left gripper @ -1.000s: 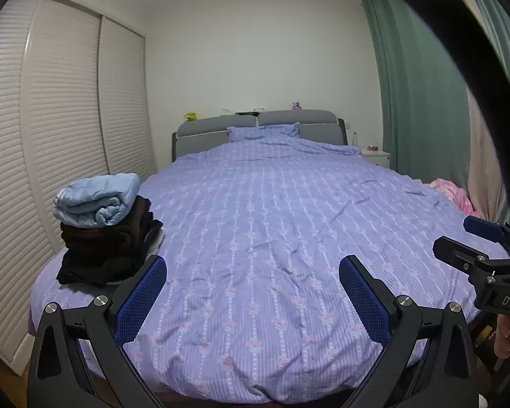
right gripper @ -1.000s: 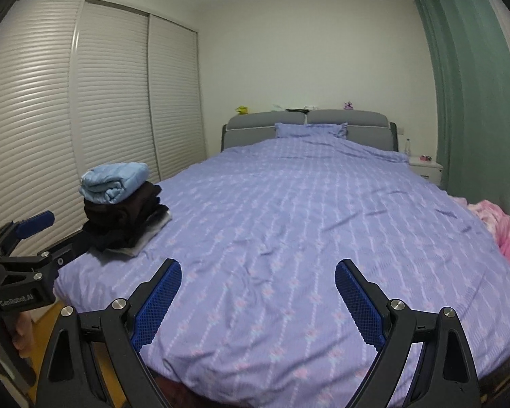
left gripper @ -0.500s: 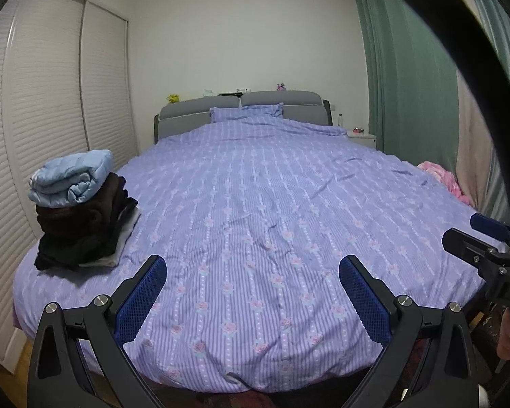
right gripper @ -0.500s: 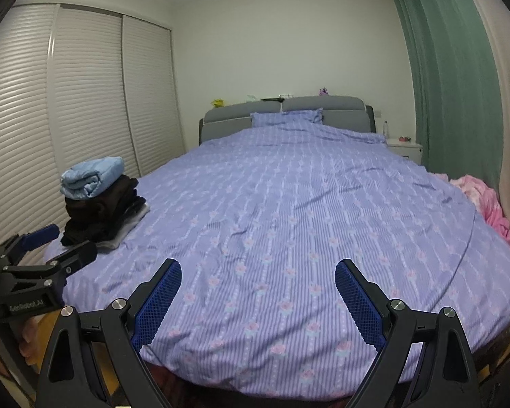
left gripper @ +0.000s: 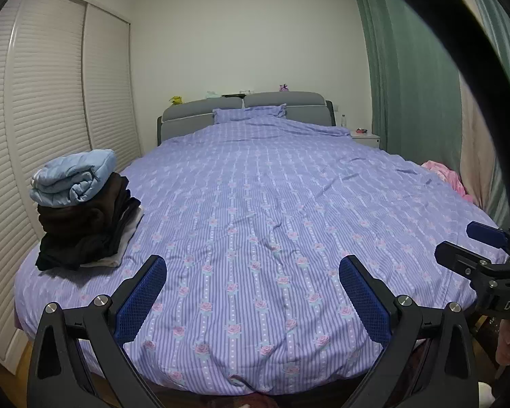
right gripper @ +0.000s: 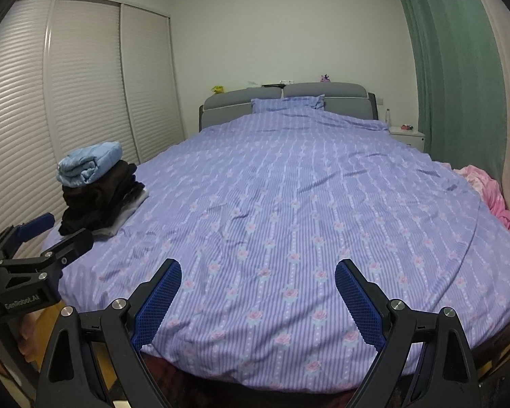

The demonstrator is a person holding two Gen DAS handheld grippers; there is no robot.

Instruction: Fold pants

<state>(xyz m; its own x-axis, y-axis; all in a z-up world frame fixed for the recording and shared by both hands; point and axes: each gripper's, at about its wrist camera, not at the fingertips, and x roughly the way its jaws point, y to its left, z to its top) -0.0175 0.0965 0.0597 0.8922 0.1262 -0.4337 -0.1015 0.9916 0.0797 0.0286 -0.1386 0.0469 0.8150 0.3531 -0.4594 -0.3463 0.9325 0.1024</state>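
A stack of folded clothes (left gripper: 85, 217) sits on the bed's front left corner: dark garments with a folded light blue piece (left gripper: 73, 178) on top; it also shows in the right wrist view (right gripper: 98, 197). A pink garment (right gripper: 489, 190) lies crumpled at the bed's right edge, also in the left wrist view (left gripper: 445, 176). My left gripper (left gripper: 253, 292) is open and empty, held off the foot of the bed. My right gripper (right gripper: 258, 295) is open and empty beside it. Each gripper shows at the edge of the other's view.
The bed (left gripper: 272, 204) has a purple striped flowered cover, a grey headboard (left gripper: 244, 108) and a pillow. White slatted wardrobe doors (left gripper: 44, 108) stand left. Green curtains (left gripper: 408, 85) hang right, with a white nightstand (right gripper: 408, 136) by the headboard.
Both grippers have swung and drawn back slightly from the bed; the clothes stack sits a little differently in each view. Both stay open and empty.
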